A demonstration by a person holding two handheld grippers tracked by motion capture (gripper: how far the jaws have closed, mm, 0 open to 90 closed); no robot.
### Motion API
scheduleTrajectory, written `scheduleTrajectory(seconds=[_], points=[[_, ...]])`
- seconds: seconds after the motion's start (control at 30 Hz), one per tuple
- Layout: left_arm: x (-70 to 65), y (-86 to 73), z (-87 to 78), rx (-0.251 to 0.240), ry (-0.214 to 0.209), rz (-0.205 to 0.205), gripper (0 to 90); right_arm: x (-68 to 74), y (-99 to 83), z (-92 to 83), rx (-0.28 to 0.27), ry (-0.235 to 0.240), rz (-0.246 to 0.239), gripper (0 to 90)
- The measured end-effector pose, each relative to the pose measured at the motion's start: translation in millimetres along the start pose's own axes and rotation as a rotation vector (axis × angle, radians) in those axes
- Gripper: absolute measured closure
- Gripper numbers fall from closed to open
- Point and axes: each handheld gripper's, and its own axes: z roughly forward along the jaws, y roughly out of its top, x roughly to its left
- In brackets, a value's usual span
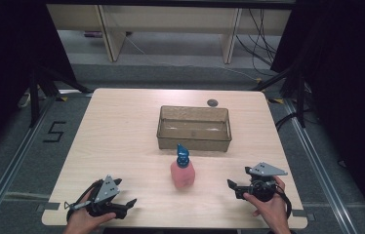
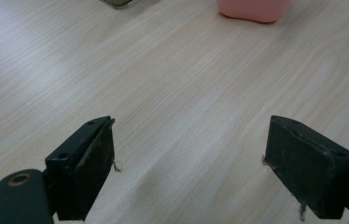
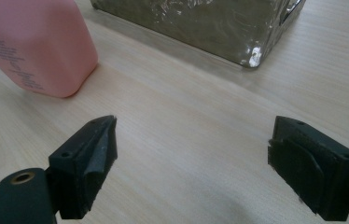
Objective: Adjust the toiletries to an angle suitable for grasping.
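A pink bottle with a blue pump top stands upright near the middle front of the wooden table. Just behind it sits an empty clear brownish bin. My left gripper rests low at the front left, open, with bare wood between its jaws; the pink bottle base shows far ahead of it. My right gripper is at the front right, open and empty. In the right gripper view the pink bottle stands ahead to the left and the bin ahead.
A small dark round disc lies on the table behind the bin. Black stands and cables flank the table on both sides. A floor mark reading 5 is at the left.
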Motion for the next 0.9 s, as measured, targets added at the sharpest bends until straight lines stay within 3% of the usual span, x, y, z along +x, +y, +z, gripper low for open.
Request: scheduleTrajectory(seconds=[0.6, 0.63, 0.67, 0.73, 0.9], points=[[0.3, 0.2, 0.2, -0.001, -0.002, 0.004, 15.4, 0.3, 0.7, 0.8, -0.018, 0.015, -0.008, 15.7], [0.3, 0.2, 0.3, -0.002, -0.003, 0.003, 15.4, 0.6, 0.8, 0.7, -0.019, 0.013, -0.006, 15.7], [0.3, 0.2, 0.2, -0.001, -0.003, 0.004, 15.4, 3.5, 0.6, 0.1, -0.011, 0.017, 0.032, 15.7], [0.3, 0.1, 0.3, -0.002, -0.003, 0.003, 15.4, 1.3, 1.2, 0.0, -0.017, 0.014, 0.003, 15.7], [0.3, -0.1, 0.8, -0.006, 0.001, -0.001, 15.4, 2.4, 2.4, -0.6, -0.031, 0.017, -0.006, 15.7]])
